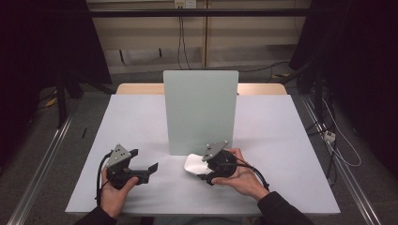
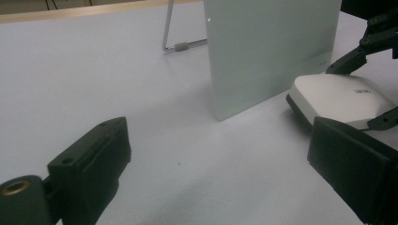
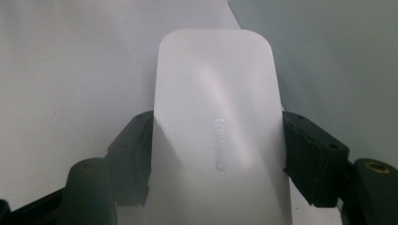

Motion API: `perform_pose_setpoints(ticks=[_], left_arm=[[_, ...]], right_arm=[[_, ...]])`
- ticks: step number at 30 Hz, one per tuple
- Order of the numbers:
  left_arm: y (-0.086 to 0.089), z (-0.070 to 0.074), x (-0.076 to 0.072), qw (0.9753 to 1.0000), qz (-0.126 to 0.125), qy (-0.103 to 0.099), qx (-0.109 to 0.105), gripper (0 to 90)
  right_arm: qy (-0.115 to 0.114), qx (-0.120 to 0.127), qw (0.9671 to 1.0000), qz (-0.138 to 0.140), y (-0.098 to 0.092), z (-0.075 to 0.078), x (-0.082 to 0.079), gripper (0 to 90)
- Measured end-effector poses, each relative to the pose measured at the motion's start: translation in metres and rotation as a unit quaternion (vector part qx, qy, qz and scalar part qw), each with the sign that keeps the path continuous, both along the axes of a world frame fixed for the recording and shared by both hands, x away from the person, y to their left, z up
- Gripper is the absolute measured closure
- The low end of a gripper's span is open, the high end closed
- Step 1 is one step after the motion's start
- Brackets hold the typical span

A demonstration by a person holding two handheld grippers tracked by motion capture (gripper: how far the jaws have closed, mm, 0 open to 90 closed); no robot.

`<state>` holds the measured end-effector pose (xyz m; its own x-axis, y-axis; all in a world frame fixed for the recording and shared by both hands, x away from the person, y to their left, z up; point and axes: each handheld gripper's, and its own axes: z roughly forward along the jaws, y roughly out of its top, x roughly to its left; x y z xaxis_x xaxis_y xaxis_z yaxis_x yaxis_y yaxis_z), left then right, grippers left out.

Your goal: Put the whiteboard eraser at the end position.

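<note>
A flat white device [image 1: 191, 163] with rounded corners and a dark underside lies low over the table, just in front of the upright pale green board [image 1: 201, 110]. My right gripper [image 1: 202, 168] is shut on the white device [image 3: 216, 93], one jaw pressed on each long side. In the left gripper view the white device [image 2: 338, 98] sits at the right, beside the board [image 2: 267, 47]. My left gripper [image 1: 143, 171] is held at the table's front left, open, and the space between its jaws holds nothing [image 2: 220, 173].
The board stands mid-table on a wire stand [image 2: 169, 28] and hides what is behind it. The pale table sheet [image 1: 281, 154] is bare to either side. Metal rails and cables run on the floor around the table.
</note>
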<state>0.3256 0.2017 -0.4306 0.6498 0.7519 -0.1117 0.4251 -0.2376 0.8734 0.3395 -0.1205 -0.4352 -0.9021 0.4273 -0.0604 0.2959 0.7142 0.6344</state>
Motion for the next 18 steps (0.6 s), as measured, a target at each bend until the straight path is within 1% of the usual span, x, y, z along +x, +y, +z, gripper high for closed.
perform_pose_setpoints(ticks=[2,6,9,18], left_arm=[[0.0000,-0.0002,0.0002,1.0000,0.000,0.001,0.000,6.1],[0.0000,-0.0001,0.0000,1.0000,0.000,0.000,0.000,6.1],[-0.0002,-0.0003,0.0001,1.0000,0.000,0.002,0.000,6.1],[0.0010,-0.0003,-0.0006,1.0000,0.002,0.001,-0.002,6.0]], right_arm=[[0.002,-0.001,1.0000,0.002,0.0014,-0.0014,0.0003,31.3],[0.008,0.001,1.0000,-0.002,0.0018,-0.0031,0.0011,31.2],[0.010,0.000,0.9999,0.002,0.0033,-0.0056,0.0019,31.1],[0.018,0.009,0.9998,-0.006,0.0024,-0.0072,0.0026,31.0]])
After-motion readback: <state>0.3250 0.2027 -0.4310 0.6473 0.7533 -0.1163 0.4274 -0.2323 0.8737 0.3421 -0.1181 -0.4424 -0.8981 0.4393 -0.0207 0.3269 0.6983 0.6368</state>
